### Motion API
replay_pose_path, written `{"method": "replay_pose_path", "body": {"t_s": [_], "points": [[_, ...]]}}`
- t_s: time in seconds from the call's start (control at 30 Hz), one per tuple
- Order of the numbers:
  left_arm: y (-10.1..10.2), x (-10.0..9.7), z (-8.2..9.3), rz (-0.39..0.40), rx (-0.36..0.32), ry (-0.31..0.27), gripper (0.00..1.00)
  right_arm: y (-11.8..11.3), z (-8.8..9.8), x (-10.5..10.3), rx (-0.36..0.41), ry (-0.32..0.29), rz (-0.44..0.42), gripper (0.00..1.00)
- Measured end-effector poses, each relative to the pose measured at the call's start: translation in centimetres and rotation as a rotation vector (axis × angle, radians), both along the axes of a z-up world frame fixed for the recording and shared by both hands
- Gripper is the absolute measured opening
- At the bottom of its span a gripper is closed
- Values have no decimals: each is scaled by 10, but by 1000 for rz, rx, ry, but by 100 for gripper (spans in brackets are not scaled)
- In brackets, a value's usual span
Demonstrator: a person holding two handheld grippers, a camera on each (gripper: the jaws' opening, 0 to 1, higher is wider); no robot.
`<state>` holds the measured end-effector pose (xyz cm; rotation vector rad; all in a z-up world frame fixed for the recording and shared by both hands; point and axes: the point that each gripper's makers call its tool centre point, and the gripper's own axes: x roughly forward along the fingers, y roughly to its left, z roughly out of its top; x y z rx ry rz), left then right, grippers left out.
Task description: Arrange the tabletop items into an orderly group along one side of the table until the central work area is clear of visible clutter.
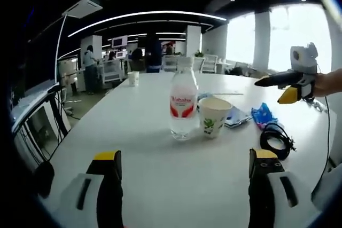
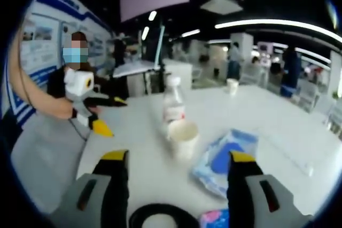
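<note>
A clear water bottle [image 1: 183,105] with a red label stands mid-table, and a white paper cup [image 1: 215,116] sits right beside it. A clear-and-blue plastic pack [image 1: 238,117], a small blue packet [image 1: 264,115] and a coiled black cable [image 1: 275,140] lie to their right. My left gripper [image 1: 185,156] is open and short of the bottle, holding nothing. In the right gripper view, my right gripper [image 2: 178,156] is open above the cable [image 2: 160,217], facing the cup [image 2: 183,134], the bottle [image 2: 173,105] and the plastic pack [image 2: 227,161]. Each gripper shows in the other's view, hand-held above the table: right gripper [image 1: 287,87], left gripper [image 2: 108,115].
A second paper cup [image 1: 133,78] stands alone at the far side of the white table [image 1: 133,132]. A pink-and-blue packet [image 2: 216,218] lies by the cable. Chairs and desks stand beyond the table's far edge, and people stand in the background.
</note>
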<state>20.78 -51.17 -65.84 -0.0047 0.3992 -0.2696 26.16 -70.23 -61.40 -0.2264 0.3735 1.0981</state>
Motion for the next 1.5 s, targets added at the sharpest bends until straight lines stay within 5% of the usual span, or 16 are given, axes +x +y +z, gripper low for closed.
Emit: {"method": "replay_pose_path", "body": {"t_s": [0.73, 1.5], "points": [[-21, -14, -6, -8, 24, 38, 99, -17, -7, -7, 11, 36, -13, 69], [-71, -32, -12, -21, 4, 79, 96, -87, -16, -5, 23, 81, -146, 61]]}}
